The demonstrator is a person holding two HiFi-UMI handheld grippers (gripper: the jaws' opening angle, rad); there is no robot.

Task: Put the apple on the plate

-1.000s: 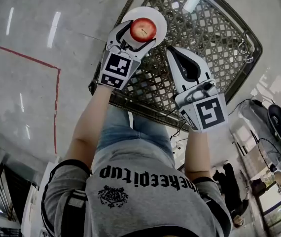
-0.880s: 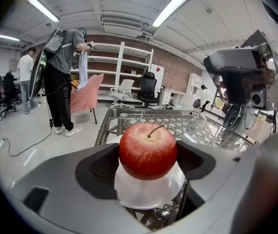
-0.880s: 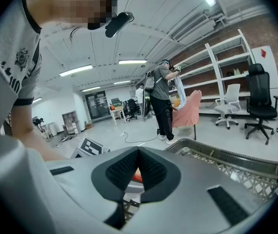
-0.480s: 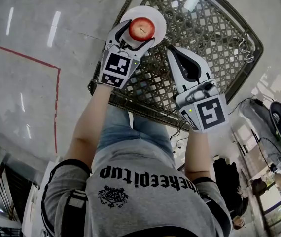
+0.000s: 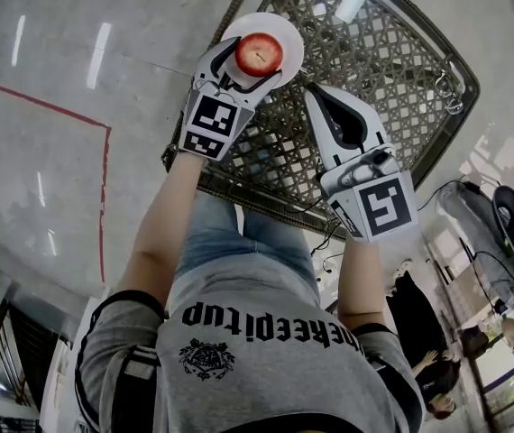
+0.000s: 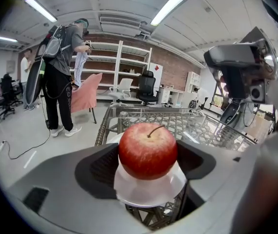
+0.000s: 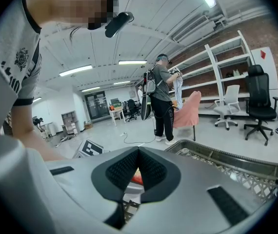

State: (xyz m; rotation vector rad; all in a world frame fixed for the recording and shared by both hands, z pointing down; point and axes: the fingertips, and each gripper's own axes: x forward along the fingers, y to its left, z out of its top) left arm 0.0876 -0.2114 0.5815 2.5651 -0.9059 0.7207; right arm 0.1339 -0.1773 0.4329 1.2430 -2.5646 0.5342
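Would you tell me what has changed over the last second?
Almost nothing: the left gripper, still closed on the apple at the plate, crept very slightly forward. Nothing was grasped or released. The right gripper stays shut above the wicker table.

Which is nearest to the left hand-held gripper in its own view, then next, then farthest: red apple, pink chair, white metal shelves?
1. The red apple, between the jaws of the left hand-held gripper.
2. The pink chair, left, out on the floor.
3. The white metal shelves, far back, behind that chair.
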